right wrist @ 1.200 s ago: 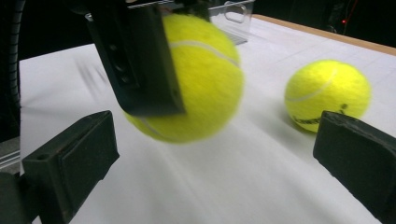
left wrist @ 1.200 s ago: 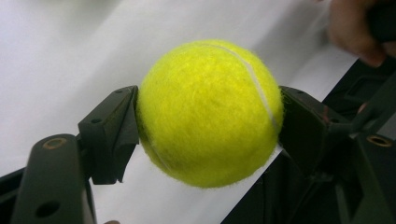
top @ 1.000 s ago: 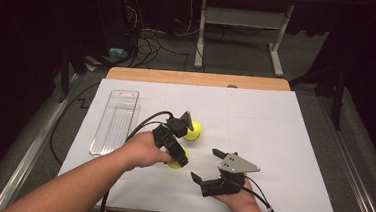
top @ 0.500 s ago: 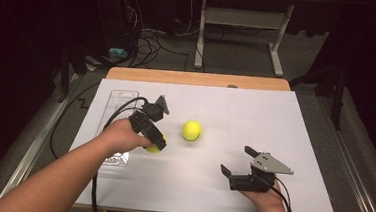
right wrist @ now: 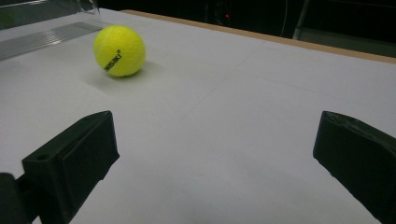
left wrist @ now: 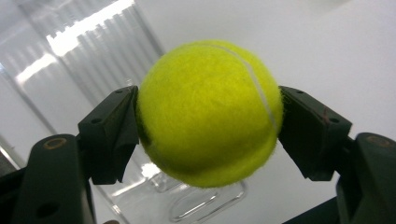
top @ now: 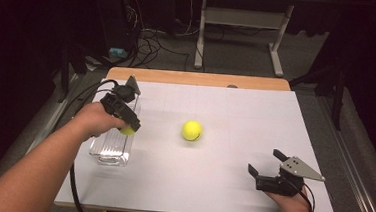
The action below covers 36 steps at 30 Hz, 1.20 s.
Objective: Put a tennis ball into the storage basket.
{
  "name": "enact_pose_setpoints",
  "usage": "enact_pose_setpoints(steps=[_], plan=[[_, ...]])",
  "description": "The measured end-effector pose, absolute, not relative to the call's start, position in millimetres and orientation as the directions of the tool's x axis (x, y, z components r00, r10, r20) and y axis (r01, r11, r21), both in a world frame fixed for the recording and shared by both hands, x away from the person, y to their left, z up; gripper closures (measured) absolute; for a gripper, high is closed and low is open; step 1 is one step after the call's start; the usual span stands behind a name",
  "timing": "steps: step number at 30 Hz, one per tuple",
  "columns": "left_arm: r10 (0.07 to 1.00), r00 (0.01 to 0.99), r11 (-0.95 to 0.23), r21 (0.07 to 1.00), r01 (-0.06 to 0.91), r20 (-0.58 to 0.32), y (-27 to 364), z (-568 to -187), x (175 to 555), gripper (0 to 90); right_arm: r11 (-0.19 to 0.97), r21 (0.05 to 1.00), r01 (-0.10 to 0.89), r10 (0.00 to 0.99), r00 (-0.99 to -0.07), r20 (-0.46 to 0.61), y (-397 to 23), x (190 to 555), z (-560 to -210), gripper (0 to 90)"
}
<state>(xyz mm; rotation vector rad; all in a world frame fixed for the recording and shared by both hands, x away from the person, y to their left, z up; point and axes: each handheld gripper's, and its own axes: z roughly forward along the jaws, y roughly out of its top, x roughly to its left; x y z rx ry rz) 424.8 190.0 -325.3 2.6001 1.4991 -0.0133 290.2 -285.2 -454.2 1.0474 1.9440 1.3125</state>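
Left gripper view has the left gripper clamped on a tennis ball, seemingly above the clear tray; the right gripper gapes empty.

Table layout, high view. Clear tray at 9 o'clock, near left edge. Held ball above tray, in left gripper. Loose ball on table at centre. Right gripper at 4 o'clock, well apart from it.

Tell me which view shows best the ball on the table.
The right gripper view: the free ball is close, with its print readable. The high view shows it small on the table. In the left gripper view I cannot find it.
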Motion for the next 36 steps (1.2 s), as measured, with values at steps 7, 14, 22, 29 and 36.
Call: enact_pose_setpoints(steps=[7, 14, 22, 29, 36], plan=[[0.894, 0.445, -0.439, 0.100, 0.893, -0.042, 212, -323, 437, 26.1, 0.216, 0.931, 0.296, 0.852, -0.523, -0.032, -294, 288, -456, 0.0], [0.914, 0.404, -0.399, 0.092, 0.912, -0.041, 226, -326, 449, 26.1, 0.227, 0.928, 0.296, 0.847, -0.531, -0.038, -290, 288, -457, 0.0], [0.916, 0.396, -0.390, 0.086, 0.917, -0.060, 227, -338, 459, 26.0, 0.229, 0.926, 0.302, 0.845, -0.534, -0.035, -289, 289, -459, 0.0], [0.921, 0.385, -0.380, 0.085, 0.921, -0.055, 227, -349, 466, 25.9, 0.226, 0.926, 0.303, 0.845, -0.534, -0.031, -288, 288, -459, 0.0], [0.923, 0.381, -0.371, 0.133, 0.919, -0.058, 229, -345, 468, 9.9, 0.225, 0.926, 0.303, 0.844, -0.535, -0.030, -288, 288, -459, 0.0]])
